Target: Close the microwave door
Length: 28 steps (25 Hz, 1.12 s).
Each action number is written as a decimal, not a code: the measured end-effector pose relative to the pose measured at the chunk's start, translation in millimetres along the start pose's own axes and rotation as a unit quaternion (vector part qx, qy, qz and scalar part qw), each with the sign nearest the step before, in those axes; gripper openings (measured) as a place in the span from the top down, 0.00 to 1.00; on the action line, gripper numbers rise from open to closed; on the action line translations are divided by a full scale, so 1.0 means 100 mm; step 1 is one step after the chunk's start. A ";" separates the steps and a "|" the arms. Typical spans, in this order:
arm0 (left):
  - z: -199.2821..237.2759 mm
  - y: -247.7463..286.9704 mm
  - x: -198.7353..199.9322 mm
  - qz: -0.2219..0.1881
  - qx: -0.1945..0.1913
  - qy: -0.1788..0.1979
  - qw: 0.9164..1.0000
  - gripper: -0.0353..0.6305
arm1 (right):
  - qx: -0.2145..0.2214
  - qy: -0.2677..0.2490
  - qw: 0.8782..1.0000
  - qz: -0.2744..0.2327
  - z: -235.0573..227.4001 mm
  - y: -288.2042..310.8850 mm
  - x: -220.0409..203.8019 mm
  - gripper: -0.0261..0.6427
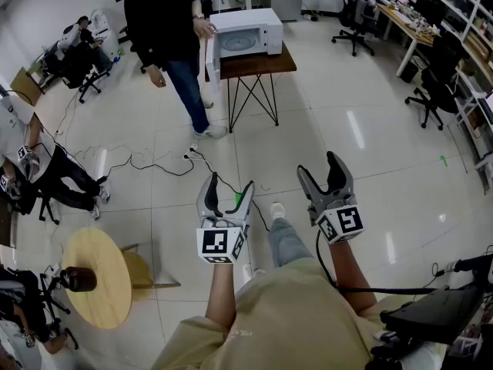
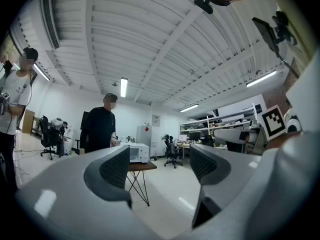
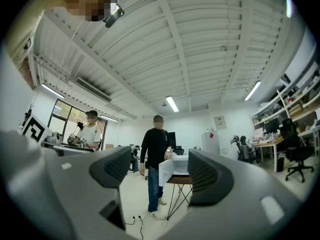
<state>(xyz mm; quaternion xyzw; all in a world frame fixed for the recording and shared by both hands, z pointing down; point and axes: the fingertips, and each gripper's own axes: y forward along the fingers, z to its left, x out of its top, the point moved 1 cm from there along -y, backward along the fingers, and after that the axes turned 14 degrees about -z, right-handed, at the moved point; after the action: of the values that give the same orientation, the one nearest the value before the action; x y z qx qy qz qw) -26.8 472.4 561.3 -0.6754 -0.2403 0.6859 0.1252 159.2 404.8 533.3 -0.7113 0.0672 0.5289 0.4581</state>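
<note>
A white microwave stands on a small brown table far across the room, its door swung open to the left. A person in black stands beside it with a hand on its top. My left gripper and right gripper are held out in front of me, well short of the table, both open and empty. In the left gripper view the microwave shows small between the jaws of the gripper. The right gripper view frames the microwave and its open door between that gripper's jaws.
Cables trail over the white tiled floor between me and the table. A round wooden side table stands at my near left. Office chairs and desks line the right side. People sit at the left.
</note>
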 end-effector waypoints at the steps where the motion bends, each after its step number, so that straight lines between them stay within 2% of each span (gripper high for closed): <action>1: 0.02 0.11 -0.08 -0.001 -0.004 0.004 1.000 0.41 | -0.003 0.003 1.000 -0.002 -0.12 0.08 -0.08 0.44; 5: 0.14 0.53 -0.44 -0.002 -0.005 0.011 1.000 0.41 | 0.000 0.008 1.000 -0.004 -0.53 0.43 -0.43 0.44; 10: 0.35 1.19 -0.81 -0.007 0.016 0.016 1.000 0.41 | 0.034 0.008 0.999 -0.007 -0.96 0.91 -0.77 0.44; 14: 0.33 1.91 -1.11 -0.006 0.013 0.021 1.000 0.41 | 0.042 0.020 0.999 -0.008 -1.54 1.33 -0.98 0.44; 19: 0.25 2.49 -1.44 0.007 0.015 0.034 0.999 0.41 | 0.060 0.020 0.998 -0.016 -2.12 1.58 -1.18 0.44; 24: 0.38 2.94 -1.74 0.023 0.018 0.044 0.999 0.41 | 0.071 0.044 0.996 0.011 -2.45 1.86 -1.67 0.44; 28: 0.44 3.49 -1.94 0.037 0.027 0.042 0.998 0.41 | 0.073 0.060 0.995 0.028 -2.86 2.22 -1.84 0.44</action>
<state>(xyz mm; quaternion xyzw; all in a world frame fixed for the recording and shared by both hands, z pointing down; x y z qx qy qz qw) -5.4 71.4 554.1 -0.7081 -0.1915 0.6675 0.1280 148.9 -0.1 559.9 -0.7038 0.1532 0.4918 0.4891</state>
